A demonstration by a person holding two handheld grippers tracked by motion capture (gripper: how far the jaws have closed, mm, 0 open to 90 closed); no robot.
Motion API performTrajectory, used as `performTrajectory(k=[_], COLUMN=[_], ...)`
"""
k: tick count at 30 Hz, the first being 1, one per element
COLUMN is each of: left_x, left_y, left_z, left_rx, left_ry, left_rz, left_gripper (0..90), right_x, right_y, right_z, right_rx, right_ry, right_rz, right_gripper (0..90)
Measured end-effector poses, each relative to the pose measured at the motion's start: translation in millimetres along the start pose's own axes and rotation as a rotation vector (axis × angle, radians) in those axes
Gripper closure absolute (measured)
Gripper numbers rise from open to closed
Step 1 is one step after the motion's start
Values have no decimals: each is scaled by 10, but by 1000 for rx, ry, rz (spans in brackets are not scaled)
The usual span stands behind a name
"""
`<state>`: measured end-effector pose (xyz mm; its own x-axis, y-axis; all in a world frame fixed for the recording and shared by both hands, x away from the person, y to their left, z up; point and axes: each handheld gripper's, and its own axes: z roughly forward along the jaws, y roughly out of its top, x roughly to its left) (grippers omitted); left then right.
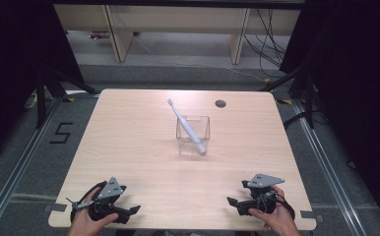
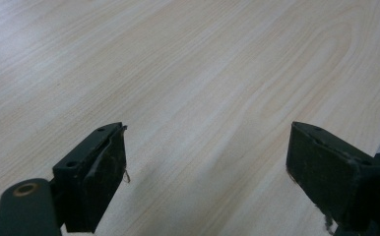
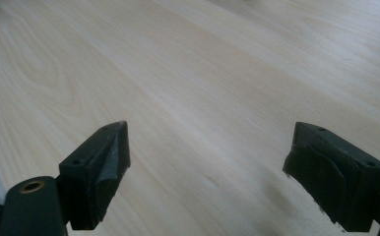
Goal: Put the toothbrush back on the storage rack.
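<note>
**Two grippers held apart at the near edge, one toothbrush in one clear cup**

Two grippers are seen at the near edge of the table [image 1: 129, 142], one in each hand. The left gripper [image 1: 129, 211] is held low at the near left corner by the left hand [image 1: 87, 221], and its two black jaws are spread wide, with nothing between them; in the left gripper view the left gripper [image 2: 207, 172] is shown over bare light wood grain. The right gripper [image 1: 233, 204] is held at the near right corner by the right hand [image 1: 276, 219], and its two jaws are likewise spread wide and hold nothing; in the right gripper view the right gripper [image 3: 207, 172] is seen above the same pale wood. One grey three-cornered plate is carried on top of each gripper, two in all.

Farther out, near the middle of the table and well apart from both grippers, one clear square cup [image 1: 193, 135] is stood upright. One white toothbrush [image 1: 185, 125] is leaned inside it, its handle end down at the cup's near right corner and its head tilted up and away to the left, past the rim.

One small round hole [image 1: 220, 103] is set in the tabletop near the far edge, to the right of the cup
</note>
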<state>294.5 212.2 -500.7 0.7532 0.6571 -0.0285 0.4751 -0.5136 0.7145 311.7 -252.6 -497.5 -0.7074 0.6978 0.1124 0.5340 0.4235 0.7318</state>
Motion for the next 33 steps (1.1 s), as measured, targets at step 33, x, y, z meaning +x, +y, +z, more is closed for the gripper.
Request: performTrajectory(k=[33], left_x=[0], left_y=[6], left_z=[1], left_rx=[8], left_ry=[0], left_rz=[10], left_gripper=[150], right_x=[49], right_y=[-26], right_z=[-15], right_rx=[56], right_ry=[5], right_rz=[-24], right_gripper=[166])
